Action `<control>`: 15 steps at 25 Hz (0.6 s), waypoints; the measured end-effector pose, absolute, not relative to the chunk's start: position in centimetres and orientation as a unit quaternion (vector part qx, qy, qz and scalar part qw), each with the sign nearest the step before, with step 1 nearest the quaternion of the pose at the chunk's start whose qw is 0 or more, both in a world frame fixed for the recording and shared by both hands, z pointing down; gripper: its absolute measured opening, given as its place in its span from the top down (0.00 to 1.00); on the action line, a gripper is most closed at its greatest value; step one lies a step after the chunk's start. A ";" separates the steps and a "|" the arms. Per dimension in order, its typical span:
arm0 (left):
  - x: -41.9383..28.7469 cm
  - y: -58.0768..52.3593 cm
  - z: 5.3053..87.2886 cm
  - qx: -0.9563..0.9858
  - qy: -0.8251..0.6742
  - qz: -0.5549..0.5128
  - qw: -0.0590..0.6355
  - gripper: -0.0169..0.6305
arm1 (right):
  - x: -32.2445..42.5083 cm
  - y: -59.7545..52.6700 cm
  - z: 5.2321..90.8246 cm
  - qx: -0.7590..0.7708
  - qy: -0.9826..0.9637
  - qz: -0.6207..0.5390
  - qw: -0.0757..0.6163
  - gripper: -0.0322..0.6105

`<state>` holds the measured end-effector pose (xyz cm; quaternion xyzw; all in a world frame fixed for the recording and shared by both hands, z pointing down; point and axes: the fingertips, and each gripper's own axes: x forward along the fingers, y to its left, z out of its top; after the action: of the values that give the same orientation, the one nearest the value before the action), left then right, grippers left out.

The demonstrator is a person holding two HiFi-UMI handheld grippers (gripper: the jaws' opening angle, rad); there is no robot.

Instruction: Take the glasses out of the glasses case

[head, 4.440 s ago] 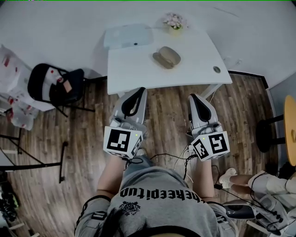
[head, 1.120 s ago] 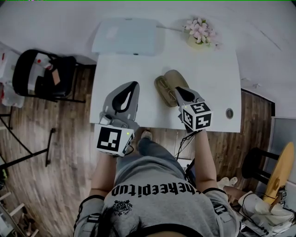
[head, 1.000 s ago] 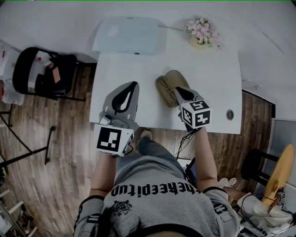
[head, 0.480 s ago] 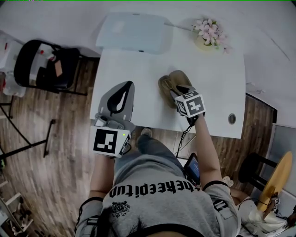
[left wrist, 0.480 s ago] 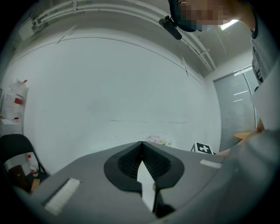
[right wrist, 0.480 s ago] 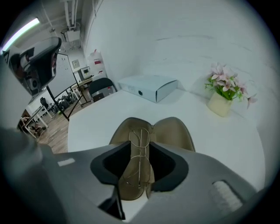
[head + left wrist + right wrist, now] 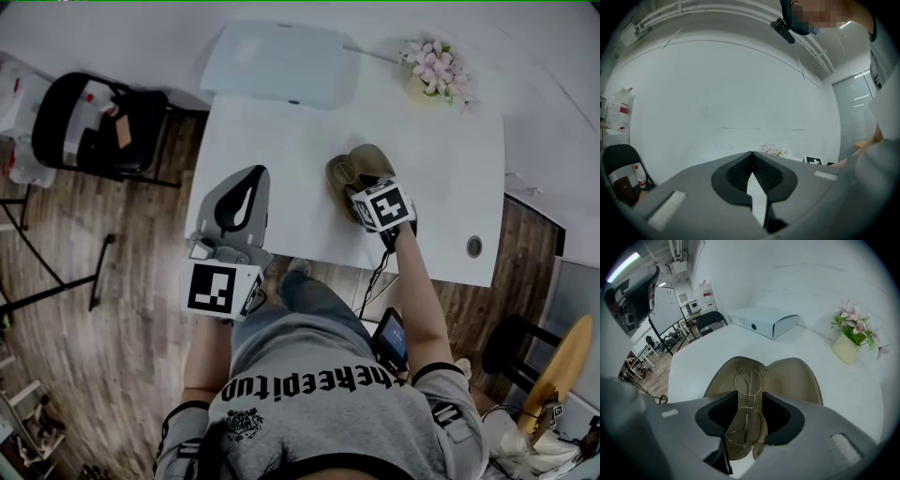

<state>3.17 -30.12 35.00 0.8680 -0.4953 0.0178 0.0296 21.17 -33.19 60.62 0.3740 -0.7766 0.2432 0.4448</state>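
The white counter (image 7: 281,141) leaves its front half bare as working room. The left gripper (image 7: 751,157), jaws together on nothing, hangs level at the counter's near-left edge, probably parked clear of the job. The right gripper (image 7: 750,420) tilts steeply down over the open tan glasses case (image 7: 797,376). Its jaws have just been opening and stand wide, straddling without pressing the wire glasses (image 7: 749,380) lying in one half, seemingly ready for a pinch on the frame.
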 end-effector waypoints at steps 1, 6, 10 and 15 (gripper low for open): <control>3.1 -30.2 35.0 0.867 -0.497 0.017 0.030 0.94 | 21.2 -33.2 60.7 0.373 -0.776 0.244 0.446 0.69; 2.7 -30.5 35.1 0.865 -0.501 0.015 0.031 0.94 | 21.4 -33.1 60.9 0.371 -0.772 0.236 0.460 0.74; 2.5 -30.5 35.1 0.863 -0.504 0.014 0.032 0.94 | 21.1 -32.9 61.0 0.361 -0.772 0.217 0.475 0.77; 2.1 -30.5 35.1 0.860 -0.509 0.016 0.031 0.94 | 20.9 -32.7 60.9 0.369 -0.774 0.213 0.469 0.80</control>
<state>2.14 -30.52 35.06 0.8603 -0.5085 0.0163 0.0315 20.94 -32.74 60.88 0.3689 -0.7738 0.2126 0.4691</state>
